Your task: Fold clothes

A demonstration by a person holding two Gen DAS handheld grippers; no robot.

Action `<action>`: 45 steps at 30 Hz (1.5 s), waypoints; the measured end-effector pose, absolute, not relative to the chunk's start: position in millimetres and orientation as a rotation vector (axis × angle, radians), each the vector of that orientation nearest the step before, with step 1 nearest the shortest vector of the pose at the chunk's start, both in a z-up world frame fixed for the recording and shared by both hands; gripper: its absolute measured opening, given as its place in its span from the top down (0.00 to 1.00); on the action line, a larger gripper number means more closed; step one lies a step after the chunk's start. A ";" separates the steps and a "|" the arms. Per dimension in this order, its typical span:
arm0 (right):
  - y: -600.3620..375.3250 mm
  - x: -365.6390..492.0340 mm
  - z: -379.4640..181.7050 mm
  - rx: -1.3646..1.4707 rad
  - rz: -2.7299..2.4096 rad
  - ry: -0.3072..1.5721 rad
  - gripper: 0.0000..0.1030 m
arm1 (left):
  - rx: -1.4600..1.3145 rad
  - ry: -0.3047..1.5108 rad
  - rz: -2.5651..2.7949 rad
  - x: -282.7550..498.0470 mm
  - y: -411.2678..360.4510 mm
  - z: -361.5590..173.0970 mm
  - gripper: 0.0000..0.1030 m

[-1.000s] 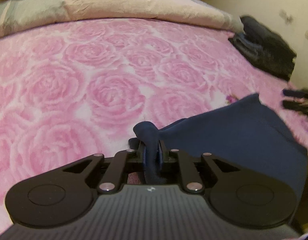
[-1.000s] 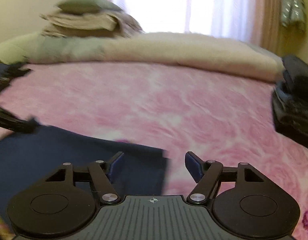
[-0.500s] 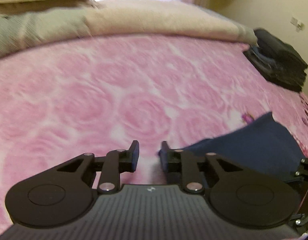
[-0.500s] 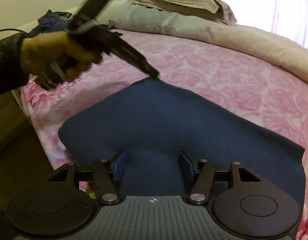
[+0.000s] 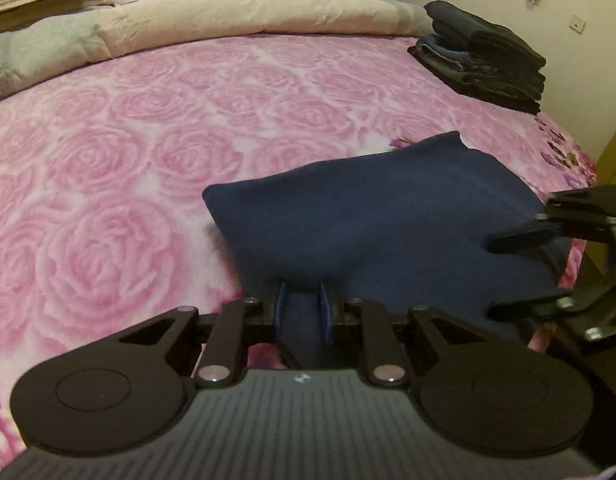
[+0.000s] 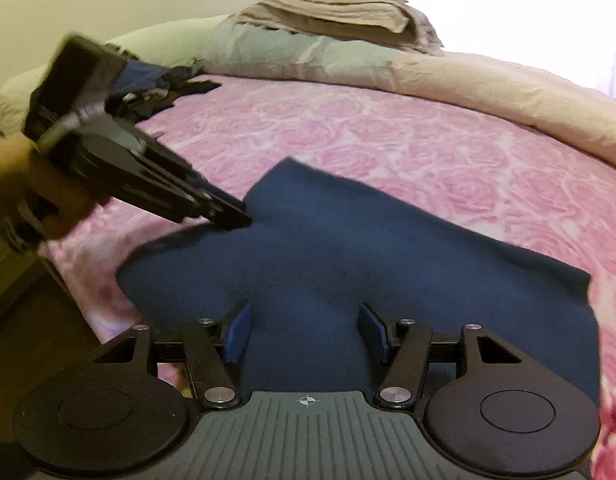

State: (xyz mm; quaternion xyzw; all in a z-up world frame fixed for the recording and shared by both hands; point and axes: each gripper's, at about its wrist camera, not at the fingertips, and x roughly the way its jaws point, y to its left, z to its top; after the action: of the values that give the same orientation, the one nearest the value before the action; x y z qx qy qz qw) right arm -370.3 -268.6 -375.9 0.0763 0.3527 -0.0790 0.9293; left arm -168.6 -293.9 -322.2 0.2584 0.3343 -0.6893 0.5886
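- Cloth, a navy garment (image 5: 372, 216), lay partly folded on the pink rose-print bedspread (image 5: 155, 128), near the bed's near edge, with a folded corner pointing toward the bedding at the far side.
- A second before, the left gripper (image 5: 301, 312) was pinching a bunched bit of the navy fabric; half a second before, its fingers had parted and held nothing. At this moment they were closing in again, a narrow strip of fabric running between the blue pads (image 5: 281, 312); whether they truly clamped it I could not tell.
- The right gripper (image 6: 305, 330) had swung from facing the open bed to sit over the garment, and its fingers were spread wide on either side of the cloth, grasping nothing.
- My reading was that one fold had been laid down and released, and both tools were being repositioned at the near edge for the next fold.
- A stack of dark folded clothes (image 5: 484, 62) sat well apart at the far right corner, likely finished pieces.
- Only a small round emblem marked each gripper body; no readable brand, label or writing showed anywhere.
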 end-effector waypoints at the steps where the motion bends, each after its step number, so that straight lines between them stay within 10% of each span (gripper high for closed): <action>1: -262.7 -374.9 -368.9 0.153 -0.156 0.698 0.44 | 0.615 0.769 -1.611 -169.8 -294.6 -322.2 0.83; 45: -316.1 -521.6 -393.5 0.426 -0.450 0.661 0.52 | 0.707 0.593 -1.544 -201.7 -277.3 -295.6 0.85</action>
State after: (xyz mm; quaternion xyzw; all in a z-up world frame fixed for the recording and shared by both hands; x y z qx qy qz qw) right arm -521.6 -316.1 -393.5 0.2058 0.3194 -0.2172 0.8992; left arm -201.7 -277.3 -295.6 0.3077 0.2579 -0.6722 0.6221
